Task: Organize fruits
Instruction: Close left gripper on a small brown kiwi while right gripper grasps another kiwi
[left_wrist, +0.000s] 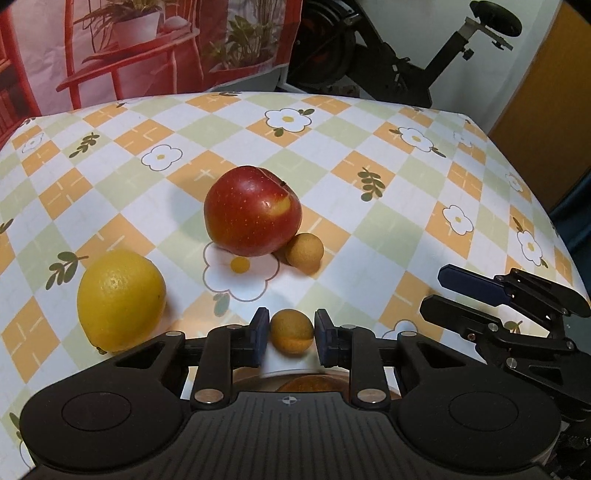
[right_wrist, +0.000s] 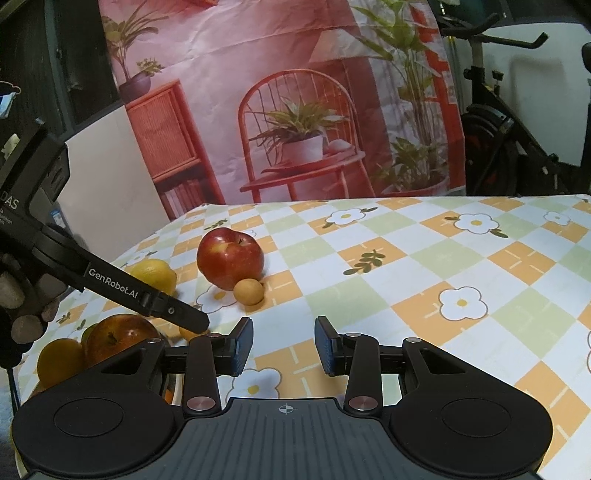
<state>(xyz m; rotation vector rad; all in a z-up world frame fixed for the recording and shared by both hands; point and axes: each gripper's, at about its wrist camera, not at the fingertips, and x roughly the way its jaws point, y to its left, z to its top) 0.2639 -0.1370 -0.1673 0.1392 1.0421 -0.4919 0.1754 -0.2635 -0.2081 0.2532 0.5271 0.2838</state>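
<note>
Small fruit (left_wrist: 291, 331) sits pinched between the left gripper's (left_wrist: 291, 338) pads, just above the bowl rim (left_wrist: 288, 367) at 6 o'clock. The right gripper (right_wrist: 283, 341), fingers spread and holding nothing, hovers at 3 o'clock, farther off.

Checkered floral tablecloth (right_wrist: 406, 266), printed backdrop (right_wrist: 280, 110), black exercise bike (left_wrist: 399, 62).
</note>
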